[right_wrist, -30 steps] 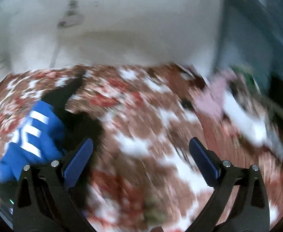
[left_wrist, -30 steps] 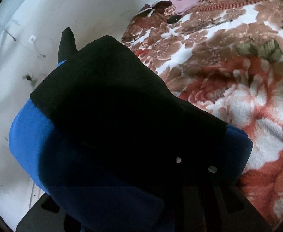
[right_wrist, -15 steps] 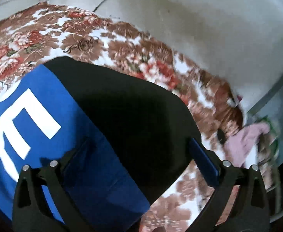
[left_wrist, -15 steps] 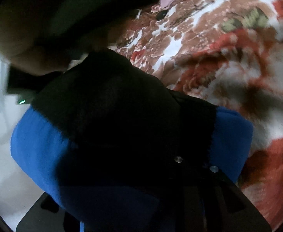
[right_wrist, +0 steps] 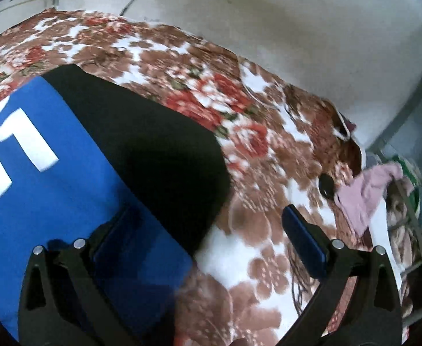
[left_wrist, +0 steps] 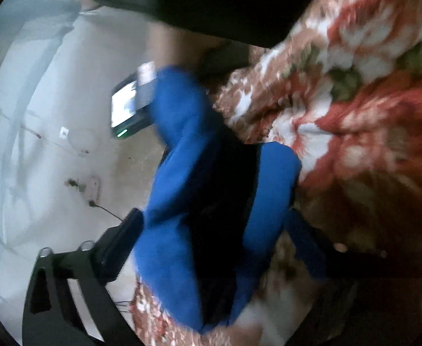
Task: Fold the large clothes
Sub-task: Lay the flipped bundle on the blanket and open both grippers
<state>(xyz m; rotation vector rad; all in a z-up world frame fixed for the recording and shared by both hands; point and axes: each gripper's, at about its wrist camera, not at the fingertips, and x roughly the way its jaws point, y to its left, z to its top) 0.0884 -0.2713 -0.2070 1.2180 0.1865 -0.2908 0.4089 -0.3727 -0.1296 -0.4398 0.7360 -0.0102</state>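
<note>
While the plush floral blanket in brown, red and white [right_wrist: 257, 132] covers the bed, its deep pile looks likely to drag on cloth and spoil a crisp fold. On it, in the right view, lies the blue-and-black knit garment with white block lettering [right_wrist: 66, 173], soft, matte, flat-edged; in the left view a bunched part [left_wrist: 211, 201] stands between the spread fingers of the left gripper [left_wrist: 214, 233], grip uncertain through blur, so it may slip out. Right gripper [right_wrist: 205, 230] is spread wide, left finger over the blue cloth, pinching nothing. Small crumpled pink cloth [right_wrist: 364, 193] sits well apart.
</note>
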